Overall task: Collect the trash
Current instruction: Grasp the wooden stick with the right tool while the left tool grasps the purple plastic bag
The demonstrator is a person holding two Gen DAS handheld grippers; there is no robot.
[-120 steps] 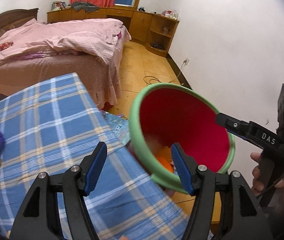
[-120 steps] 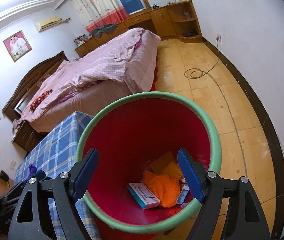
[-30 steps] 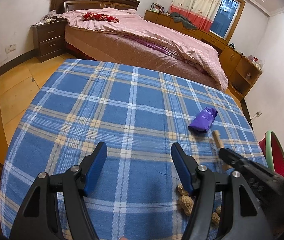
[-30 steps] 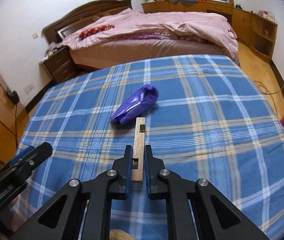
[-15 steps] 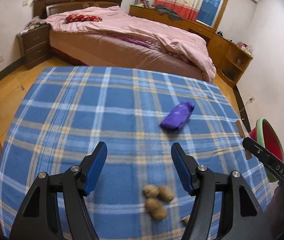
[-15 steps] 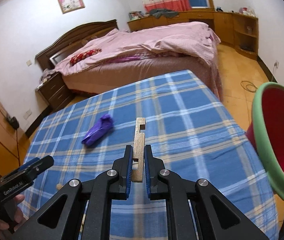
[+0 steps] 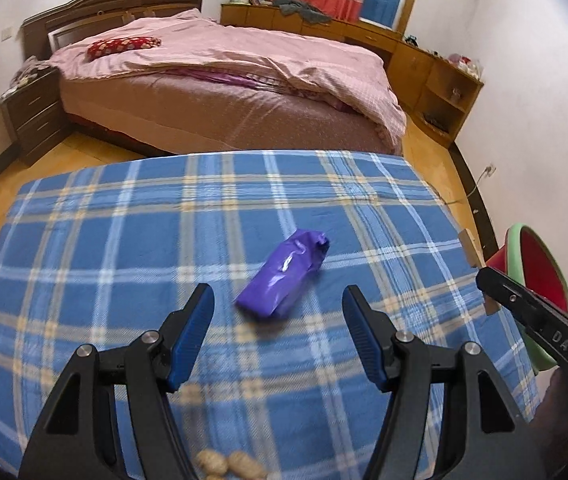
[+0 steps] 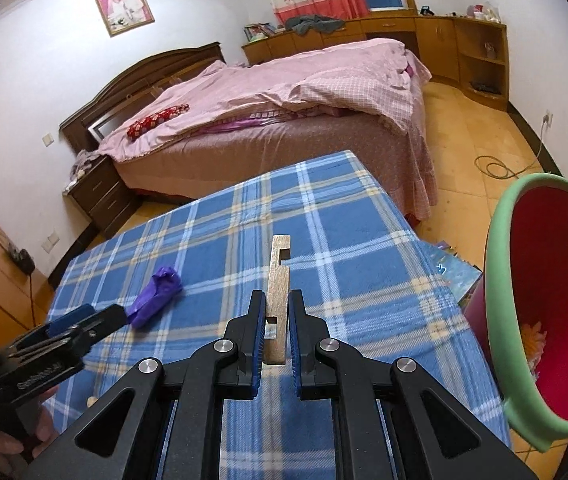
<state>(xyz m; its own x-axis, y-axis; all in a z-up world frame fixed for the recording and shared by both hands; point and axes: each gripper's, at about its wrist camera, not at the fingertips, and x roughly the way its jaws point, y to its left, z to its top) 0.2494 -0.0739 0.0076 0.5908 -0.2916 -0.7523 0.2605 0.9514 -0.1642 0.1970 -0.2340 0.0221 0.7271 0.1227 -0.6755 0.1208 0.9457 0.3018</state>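
Closest in, my right hand-held gripper was clamped on the thin notched strip of pale wood, which stood straight out ahead of its pads. A second ago that strip had only just come off the blue plaid cloth of the table; now it rode clear above the cloth. The red plastic bin with the green rim had grown from a sliver at the picture's right edge to a wide mouth just to the right of the strip. I judged the wood was ready to be carried the short way over the rim and dropped.

My left hand-held gripper stood open with nothing between its pads. Under and behind its fingers lay a few peanut shells, blurred at the bottom of the view. Just ahead of the open jaws, slightly left of centre, lay the crumpled purple plastic wrapper on the cloth. A second earlier it sat well off to the right and farther away, so I had swung round to line up on it. That made the wrapper the next piece of trash to take, with the shells after it.

Farther off to the right, past the table's edge, the bin showed again beside the other gripper's black arm. Some orange scrap lay inside the bin already. Beyond the table stood the bed with the pink quilt.
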